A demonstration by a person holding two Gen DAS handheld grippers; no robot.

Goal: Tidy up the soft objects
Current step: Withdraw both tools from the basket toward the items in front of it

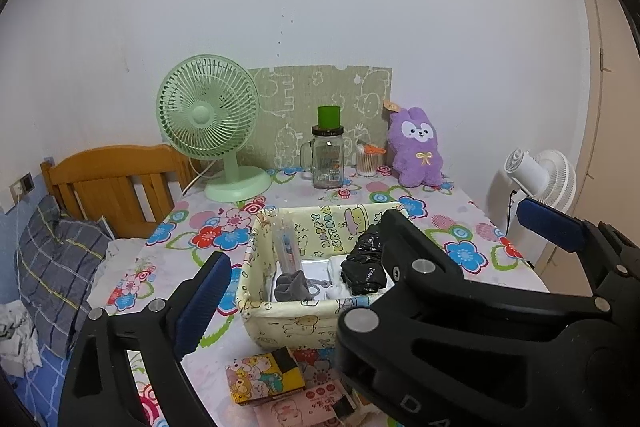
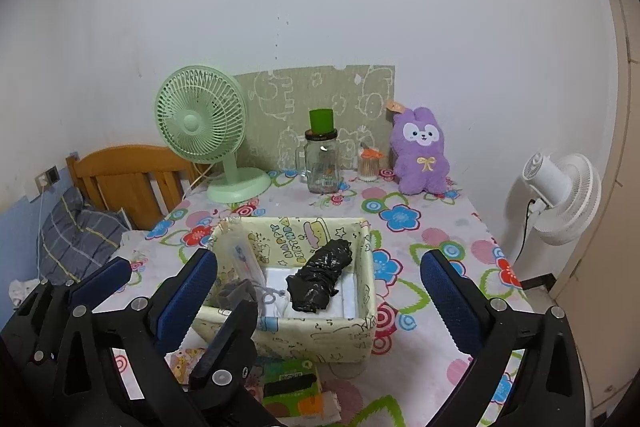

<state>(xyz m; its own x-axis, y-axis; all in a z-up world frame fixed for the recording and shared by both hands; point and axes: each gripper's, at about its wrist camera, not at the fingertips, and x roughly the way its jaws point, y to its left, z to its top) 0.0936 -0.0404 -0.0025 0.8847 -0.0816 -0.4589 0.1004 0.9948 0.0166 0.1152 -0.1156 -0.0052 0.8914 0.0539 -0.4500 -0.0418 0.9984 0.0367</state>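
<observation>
A crinkled black plastic bundle [image 2: 319, 277] and grey cloth [image 2: 234, 293] lay in the soft fabric basket [image 2: 320, 331]; the left hand-held gripper [image 1: 304, 287] and the right hand-held gripper [image 2: 316, 291] gaped empty above the floral counter [image 2: 432, 227].

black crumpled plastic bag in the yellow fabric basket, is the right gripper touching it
Apart. The right wrist view shows the right gripper open, its blue pads outside the yellow fabric basket, clear of the black crumpled plastic bag.

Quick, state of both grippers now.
Left gripper: open, holding nothing.
Right gripper: open, holding nothing.
</observation>
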